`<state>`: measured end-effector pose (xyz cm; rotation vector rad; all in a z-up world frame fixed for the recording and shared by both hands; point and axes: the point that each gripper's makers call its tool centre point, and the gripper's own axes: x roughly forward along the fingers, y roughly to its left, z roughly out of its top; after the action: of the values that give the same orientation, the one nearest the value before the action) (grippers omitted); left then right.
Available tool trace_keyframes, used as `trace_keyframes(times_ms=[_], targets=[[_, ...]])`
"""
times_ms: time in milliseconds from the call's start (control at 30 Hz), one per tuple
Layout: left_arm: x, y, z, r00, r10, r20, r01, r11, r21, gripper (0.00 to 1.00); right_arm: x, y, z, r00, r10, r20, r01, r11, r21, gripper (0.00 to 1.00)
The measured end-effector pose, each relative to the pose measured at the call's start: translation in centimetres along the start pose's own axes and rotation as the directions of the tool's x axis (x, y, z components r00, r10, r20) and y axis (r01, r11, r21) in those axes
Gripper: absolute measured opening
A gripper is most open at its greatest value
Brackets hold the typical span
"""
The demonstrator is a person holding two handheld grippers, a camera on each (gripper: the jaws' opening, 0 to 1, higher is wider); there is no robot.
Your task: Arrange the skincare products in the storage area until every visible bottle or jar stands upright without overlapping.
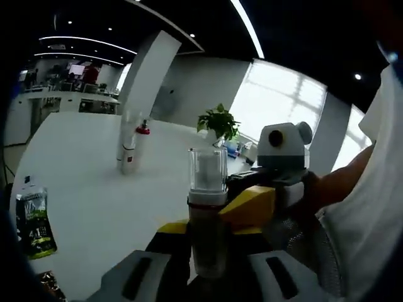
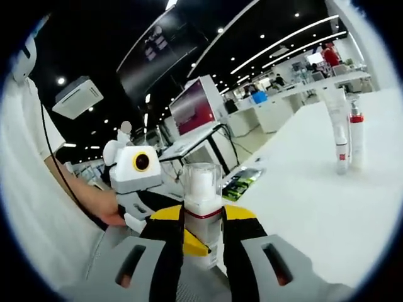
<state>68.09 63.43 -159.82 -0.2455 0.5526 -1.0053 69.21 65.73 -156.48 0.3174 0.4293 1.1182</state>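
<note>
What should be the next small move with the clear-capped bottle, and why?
Probably carry the clear-capped bottle toward the two upright bottles and set it down beside them, with a gap. The right gripper is shut on it, the left gripper also frames it, and the white table beside the pair is bare.

A bottle (image 1: 207, 207) stands upright on the table (image 1: 94, 189), between the jaws. Farther back, two tubes (image 1: 129, 148) stand side by side, touching. A packet (image 1: 34, 223) lies off left near the edge.

"41" on green packet (image 1: 34, 223).
</note>
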Motion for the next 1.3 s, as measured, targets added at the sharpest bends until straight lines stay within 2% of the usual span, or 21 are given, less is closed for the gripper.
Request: trace_keyframes(times_ms=[300,567,633,833,867,900,1000,1067,1100,1167,1300], targets=[[0.2,-0.4,-0.2,1.000,-0.012,-0.007,0.011,1.000,-0.019,0.22,-0.4,0.1,-0.2,1.000,-0.012,-0.016,0.012,1.000,0.011,0.20],[0.3,-0.4,0.0,1.000,-0.008,0.002,0.008,1.000,-0.022,0.23,-0.7,-0.2,0.0,1.000,-0.020,-0.002,0.020,0.999,0.027,0.19],[0.3,-0.3,0.3,1.000,-0.007,0.019,0.008,0.997,-0.073,0.23,-0.8,-0.4,0.4,1.000,-0.018,0.019,0.017,0.998,0.055,0.19],[0.2,0.0,0.1,1.000,0.001,0.007,0.000,0.994,-0.109,0.24,-0.6,-0.4,0.5,1.000,-0.017,0.025,0.016,0.998,0.055,0.19],[0.2,0.1,0.1,1.000,0.001,0.005,0.000,0.993,-0.118,0.26,-0.6,-0.4,0.5,1.000,-0.016,0.027,0.015,0.998,0.060,0.19],[0.3,0.1,0.0,1.000,0.004,0.005,-0.003,0.985,-0.172,0.28,-0.7,-0.4,0.6,0.999,-0.010,0.037,0.007,0.997,0.076,0.19],[0.3,0.8,0.3,0.999,0.026,0.020,-0.023,0.984,-0.176,0.36,-0.8,-0.5,1.1,0.998,-0.008,0.062,0.002,0.996,0.094,0.19],[0.2,1.0,0.3,0.999,0.036,0.008,-0.034,0.982,-0.187,0.39,-0.8,-0.5,1.1,0.998,-0.008,0.062,0.002,0.996,0.091,0.19],[-0.1,1.2,0.2,0.999,0.050,-0.010,-0.051,0.983,-0.176,0.42,-0.8,-0.4,1.2,0.998,-0.006,0.061,0.001,0.996,0.090,0.19],[-0.5,1.9,0.6,0.994,0.111,-0.009,-0.112,0.985,-0.130,0.50,-0.8,-0.2,1.6,0.997,-0.002,0.079,-0.005,0.996,0.086,0.19],[-1.1,2.3,0.4,0.989,0.140,-0.056,-0.142,0.989,-0.048,0.56,-1.1,-0.4,2.1,0.995,0.002,0.100,-0.013,0.995,0.103,0.19]])
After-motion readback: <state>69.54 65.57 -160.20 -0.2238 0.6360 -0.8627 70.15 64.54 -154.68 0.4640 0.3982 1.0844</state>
